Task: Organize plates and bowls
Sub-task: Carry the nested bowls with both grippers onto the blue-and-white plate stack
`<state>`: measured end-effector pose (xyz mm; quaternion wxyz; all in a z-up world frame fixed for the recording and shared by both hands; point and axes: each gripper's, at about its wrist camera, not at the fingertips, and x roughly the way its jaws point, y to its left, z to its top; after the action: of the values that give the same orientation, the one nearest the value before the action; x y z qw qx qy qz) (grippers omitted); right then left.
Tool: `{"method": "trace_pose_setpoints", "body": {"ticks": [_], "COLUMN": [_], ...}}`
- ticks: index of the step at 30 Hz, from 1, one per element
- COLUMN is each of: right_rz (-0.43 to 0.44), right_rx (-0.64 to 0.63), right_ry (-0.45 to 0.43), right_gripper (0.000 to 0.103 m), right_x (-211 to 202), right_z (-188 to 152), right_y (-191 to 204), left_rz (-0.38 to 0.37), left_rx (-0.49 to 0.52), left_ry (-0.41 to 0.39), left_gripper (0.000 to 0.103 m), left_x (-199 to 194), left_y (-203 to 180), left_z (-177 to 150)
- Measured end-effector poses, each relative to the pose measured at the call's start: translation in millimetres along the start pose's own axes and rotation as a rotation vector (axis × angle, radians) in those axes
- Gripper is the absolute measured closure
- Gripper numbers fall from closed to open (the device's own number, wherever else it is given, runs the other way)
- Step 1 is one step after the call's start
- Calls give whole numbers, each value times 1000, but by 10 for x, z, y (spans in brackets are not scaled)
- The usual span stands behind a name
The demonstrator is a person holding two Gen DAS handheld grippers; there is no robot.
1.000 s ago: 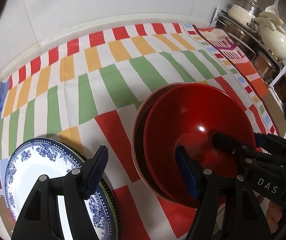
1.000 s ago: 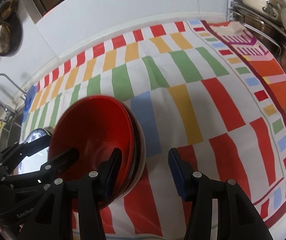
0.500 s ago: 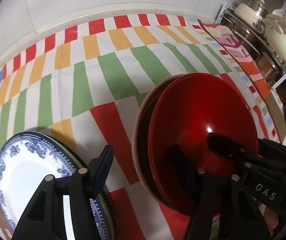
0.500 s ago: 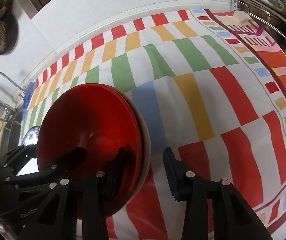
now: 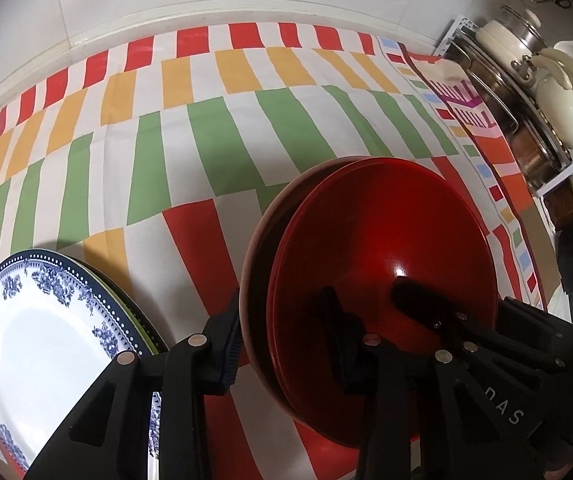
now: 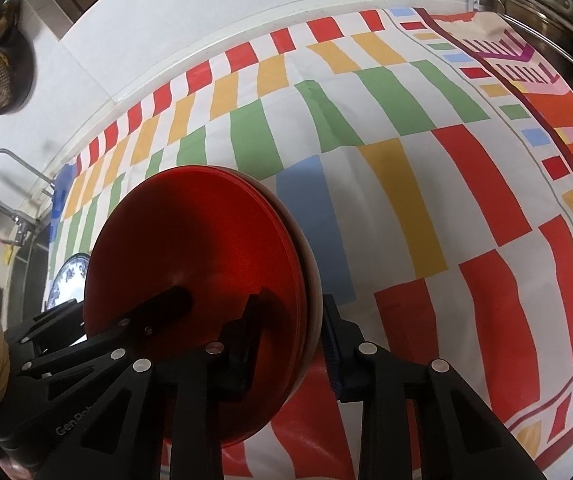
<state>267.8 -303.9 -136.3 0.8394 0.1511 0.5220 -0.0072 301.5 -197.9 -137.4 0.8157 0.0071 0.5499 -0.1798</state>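
Bowls (image 5: 386, 248) sit nested in front of you: glossy red ones on the inside, shining where the light catches the curve, and a paler pinkish-tan bowl on the outside whose rim shows as a thin band along the stack's edge. The stack rests on the tabletop, on a cloth (image 5: 222, 128) of red, yellow, green and white blocks, toward the near side of it. How many red bowls are nested you cannot count from either view.

Your left gripper (image 5: 282, 344) points steeply down over the stack's left rim. Its jaws are closing with the rim between them: one finger lies outside against the tan wall, the other is inside the red hollow. Your right gripper (image 6: 290, 336) does the same on the opposite rim, also tilted steeply down, jaws closing, one finger inside the red bowl and the blue-padded one just outside the tan edge. Whether the pads already press the wall on either side is hard to tell; they look right against it.

Each gripper shows in the other's view, reaching into the bowl from across.

Left of the bowls lies a stack of plates (image 5: 46, 344), the top one white with blue flowers and a dotted dark rim, close beside the left gripper's outer finger. Cream pots (image 5: 562, 120) stand on a rack at the far right.
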Motion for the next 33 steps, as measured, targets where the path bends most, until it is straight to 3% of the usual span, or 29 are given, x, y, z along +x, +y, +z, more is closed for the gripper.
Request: {"method": "trace_pose_setpoints", "body": {"ticks": [16,26,33], "right_rz": [19,73,98], "right_rx": [-67,-191,-249], "right_ry": [-33,-54,-35], "right_gripper": [75,75,75], "right_x": [-295,-501,-520], "right_z": [34,-74,-252], "right_y": [182,718,1146], "left_rz": [43,91,112], "left_rx": [-97,-201,-251], "left_ry": [-131,-196,-190], "left_gripper": [68,68,68], "left_x": [-597,-1038,-1205], "left_y": [141,558,953], "left_z": [-192,-534,-825]}}
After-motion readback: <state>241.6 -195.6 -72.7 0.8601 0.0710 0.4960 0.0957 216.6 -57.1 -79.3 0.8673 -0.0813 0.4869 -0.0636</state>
